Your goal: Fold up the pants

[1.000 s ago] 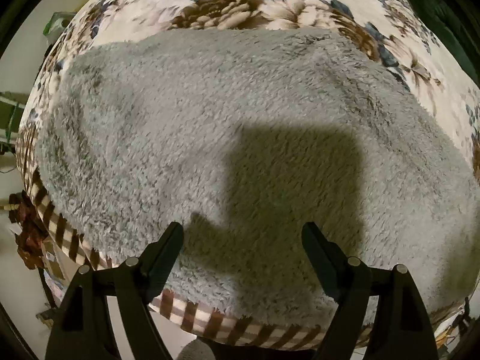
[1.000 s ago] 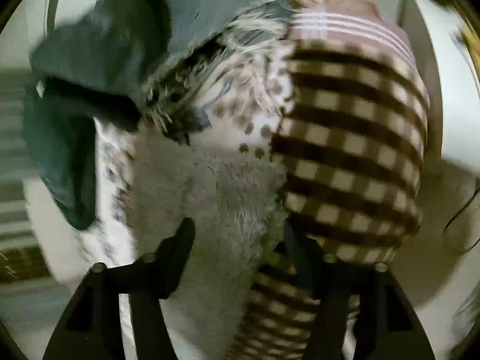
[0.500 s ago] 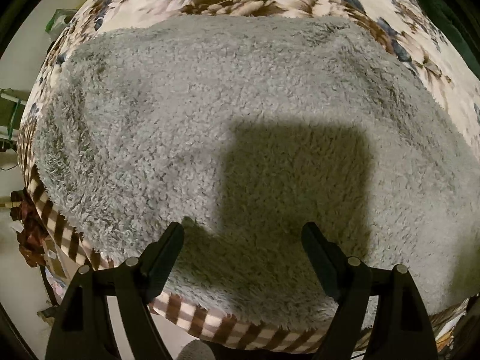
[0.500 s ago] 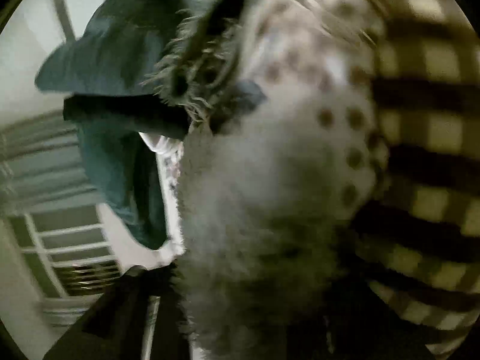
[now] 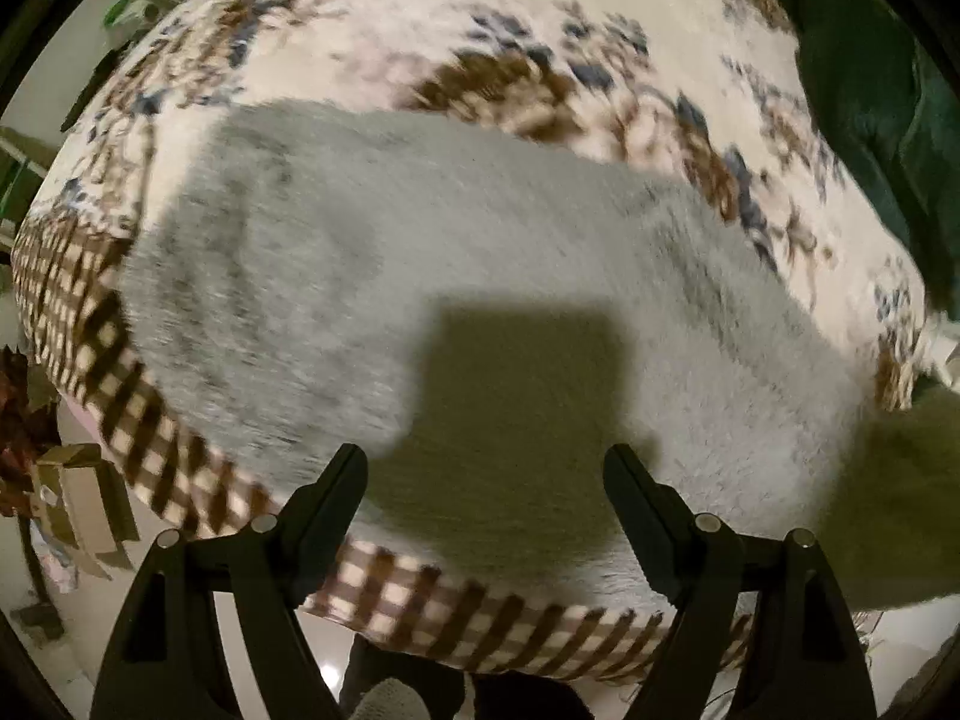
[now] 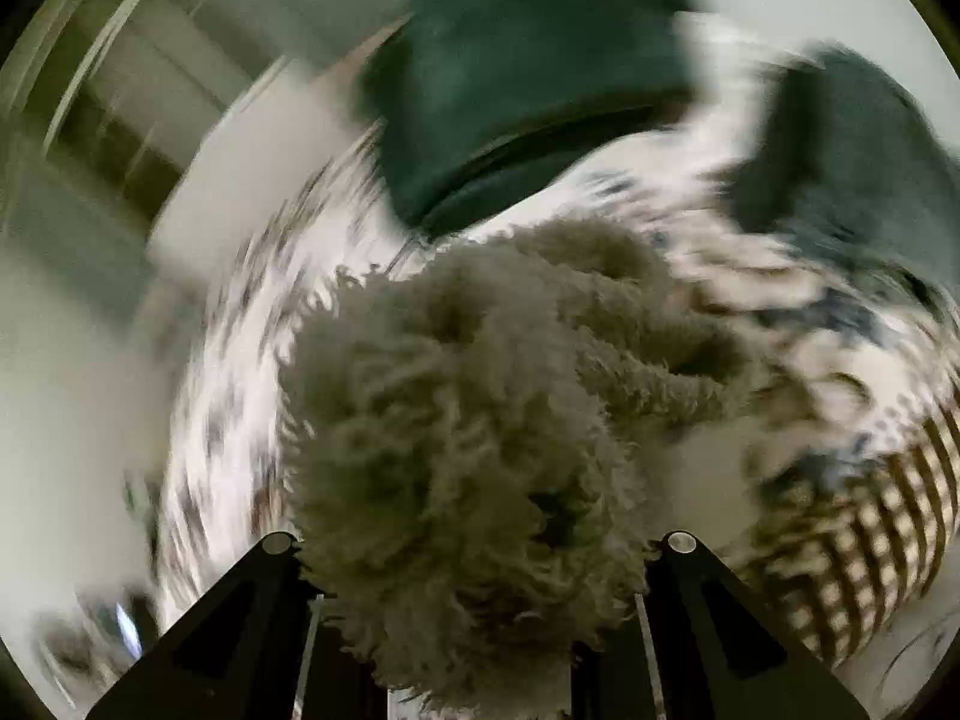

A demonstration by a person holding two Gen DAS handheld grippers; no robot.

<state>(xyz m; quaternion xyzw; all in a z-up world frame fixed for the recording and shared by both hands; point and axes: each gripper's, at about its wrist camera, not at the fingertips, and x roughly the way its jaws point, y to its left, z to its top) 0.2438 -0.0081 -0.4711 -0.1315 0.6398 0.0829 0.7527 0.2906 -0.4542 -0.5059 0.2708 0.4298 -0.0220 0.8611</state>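
Note:
The grey fleece pants (image 5: 480, 276) lie spread across the floral bedspread (image 5: 510, 18). My left gripper (image 5: 486, 474) hangs open and empty above their near part, casting a square shadow on them. In the blurred right wrist view a bunch of the grey fleece pants (image 6: 480, 450) fills the space between the fingers of my right gripper (image 6: 477, 546). The fingertips are hidden in the fleece. That lifted part also shows at the right edge of the left wrist view (image 5: 900, 498).
A brown checked blanket border (image 5: 120, 384) runs along the bed's near edge, with the floor and clutter (image 5: 72, 492) below. Dark green cushions (image 6: 528, 78) lie on the bed's far side, also seen in the left wrist view (image 5: 870, 138).
My left gripper has pulled back, so more bedspread shows. My right gripper has swung quickly upward and around with the fleece in it, toward the green cushions.

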